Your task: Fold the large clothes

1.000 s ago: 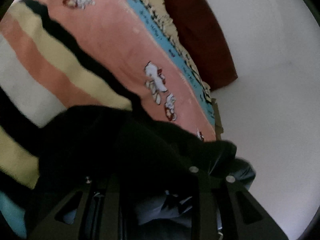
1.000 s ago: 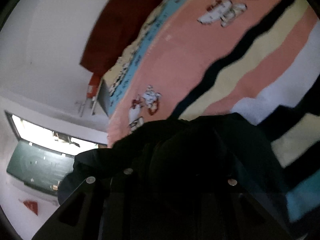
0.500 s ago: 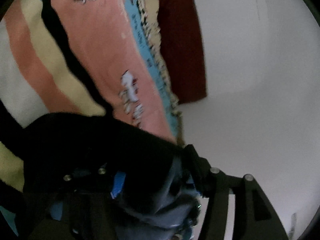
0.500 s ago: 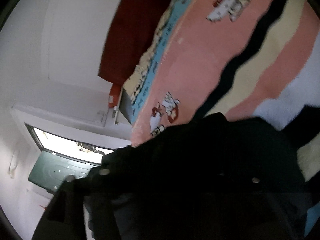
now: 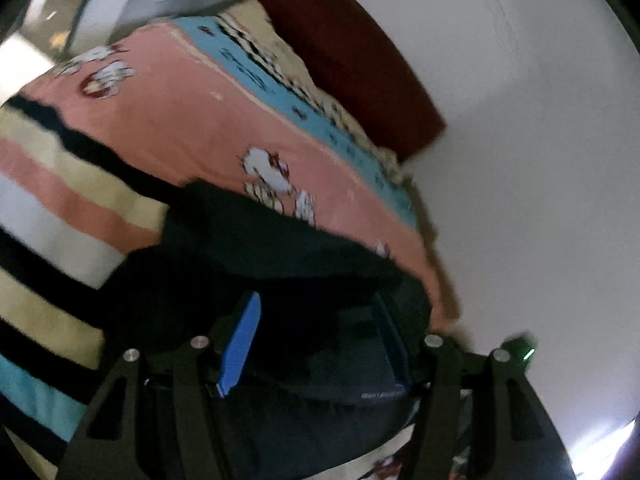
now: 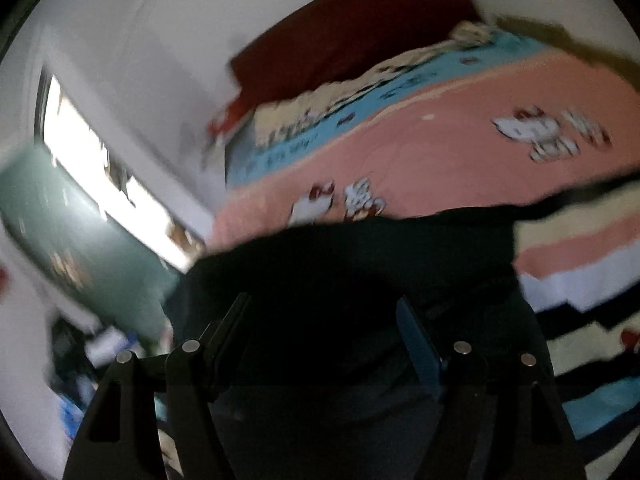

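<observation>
Both tools lifted, jaws just opened — dark garment below | bed edge near wall

Black tool frames — apparently blue-padded, silver-screwed.

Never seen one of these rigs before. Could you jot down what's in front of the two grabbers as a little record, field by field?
Setting: a bed with a pink cartoon-print and striped cover
Behind it: dark red headboard, white wall
Garment: black garment lying on the bed, just beyond both grippers
Left gripper: jaws apart, just been opening, nothing pinched
Right gripper: jaws apart, just been opening, nothing pinched
Side of room: bright window, blurred
</observation>
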A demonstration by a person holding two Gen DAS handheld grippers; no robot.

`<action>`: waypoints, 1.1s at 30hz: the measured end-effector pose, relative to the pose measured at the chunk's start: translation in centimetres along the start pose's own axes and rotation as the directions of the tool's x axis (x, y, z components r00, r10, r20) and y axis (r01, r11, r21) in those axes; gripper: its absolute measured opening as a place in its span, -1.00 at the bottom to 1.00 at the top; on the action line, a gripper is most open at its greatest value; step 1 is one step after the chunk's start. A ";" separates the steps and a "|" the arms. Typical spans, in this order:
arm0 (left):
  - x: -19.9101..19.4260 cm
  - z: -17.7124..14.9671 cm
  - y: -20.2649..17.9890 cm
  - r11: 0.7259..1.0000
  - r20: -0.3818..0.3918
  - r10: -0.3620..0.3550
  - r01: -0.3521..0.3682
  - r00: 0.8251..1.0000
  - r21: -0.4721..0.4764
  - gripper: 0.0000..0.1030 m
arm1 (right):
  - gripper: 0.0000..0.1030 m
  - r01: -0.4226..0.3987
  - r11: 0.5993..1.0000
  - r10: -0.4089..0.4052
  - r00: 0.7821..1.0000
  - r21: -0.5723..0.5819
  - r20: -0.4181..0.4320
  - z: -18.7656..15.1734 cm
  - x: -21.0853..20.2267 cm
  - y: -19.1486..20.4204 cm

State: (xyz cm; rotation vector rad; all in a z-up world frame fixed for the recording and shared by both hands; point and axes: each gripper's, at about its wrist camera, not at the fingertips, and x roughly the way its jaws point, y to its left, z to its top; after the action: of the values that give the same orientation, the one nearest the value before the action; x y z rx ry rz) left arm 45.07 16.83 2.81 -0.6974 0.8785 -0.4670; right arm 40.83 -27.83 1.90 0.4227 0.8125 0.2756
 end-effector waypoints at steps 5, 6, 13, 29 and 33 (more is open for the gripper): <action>6.3 -1.2 -4.9 0.971 -0.075 0.125 -0.106 0.989 0.215 0.10 | 0.41 0.046 0.977 -0.063 0.995 -0.206 -0.076 -0.6 2.7 5.3; 7.6 -1.2 -5.7 0.960 -0.085 0.152 -0.127 0.985 0.248 0.10 | 0.41 0.063 0.971 -0.087 0.992 -0.231 -0.093 -0.4 3.7 5.8; 17.0 0.0 -6.7 0.850 -0.086 0.407 -0.342 0.910 0.399 0.15 | 0.63 0.176 0.926 -0.237 0.960 -0.335 -0.150 1.7 9.3 4.8; 23.7 -0.6 -3.4 0.774 -0.074 0.531 -0.448 0.844 0.447 0.23 | 0.73 0.244 0.909 -0.305 0.942 -0.337 -0.142 1.4 16.8 0.6; 20.6 -0.9 -4.4 0.766 -0.040 0.518 -0.442 0.855 0.467 0.22 | 0.72 0.245 0.904 -0.312 0.938 -0.351 -0.149 1.5 15.1 1.8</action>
State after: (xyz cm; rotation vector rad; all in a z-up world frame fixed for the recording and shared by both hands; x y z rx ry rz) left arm 55.57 0.48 -5.41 0.0075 1.0246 -0.2421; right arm 51.80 -20.70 -6.04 -0.0407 0.9947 0.1806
